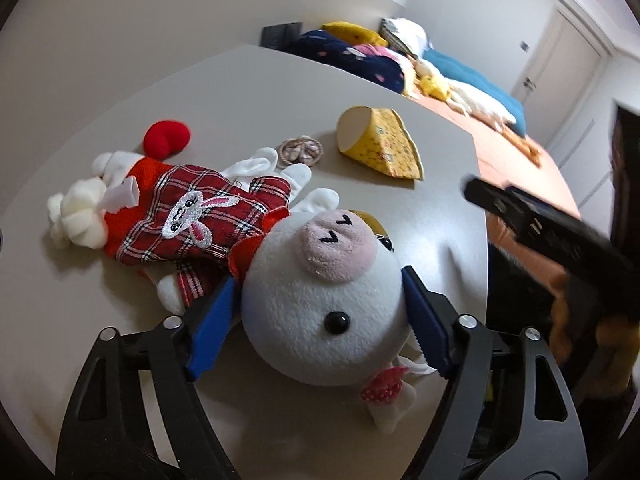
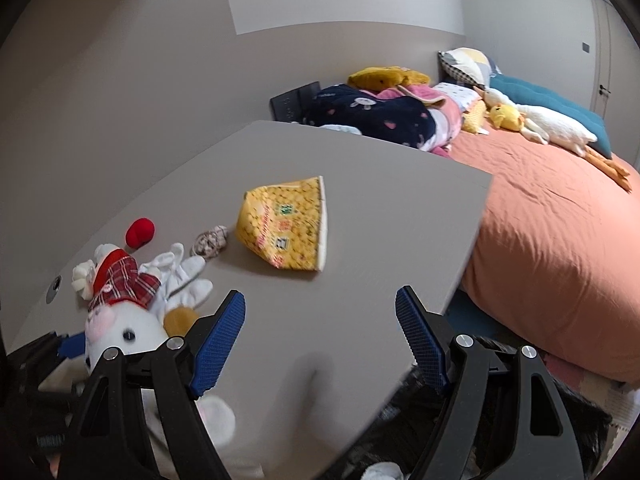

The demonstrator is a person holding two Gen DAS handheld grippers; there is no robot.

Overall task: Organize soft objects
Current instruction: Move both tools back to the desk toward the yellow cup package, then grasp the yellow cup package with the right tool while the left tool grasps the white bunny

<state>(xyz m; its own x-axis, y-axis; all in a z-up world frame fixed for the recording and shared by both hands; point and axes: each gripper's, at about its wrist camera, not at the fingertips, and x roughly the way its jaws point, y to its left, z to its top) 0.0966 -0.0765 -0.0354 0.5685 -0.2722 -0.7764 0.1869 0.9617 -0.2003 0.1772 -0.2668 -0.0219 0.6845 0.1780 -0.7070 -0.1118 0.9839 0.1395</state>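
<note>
A white plush doll (image 1: 320, 320) in a red plaid dress lies on its back on the grey table (image 1: 240, 92). Its round head sits between the blue pads of my left gripper (image 1: 320, 276), and both pads touch the sides of the head. The right wrist view shows the same doll (image 2: 120, 328) at the lower left. My right gripper (image 2: 320, 292) hovers open over bare table near the front edge, with nothing between its fingers. In the left wrist view it appears as a blurred black shape (image 1: 540, 232) at the right.
On the table behind the doll lie a yellow fabric pouch (image 2: 284, 228), a red plush heart (image 2: 140, 232), a small rolled beige item (image 2: 210, 242) and white gloves (image 2: 180, 272). To the right stands a bed with an orange sheet (image 2: 540, 240), blankets and plush birds.
</note>
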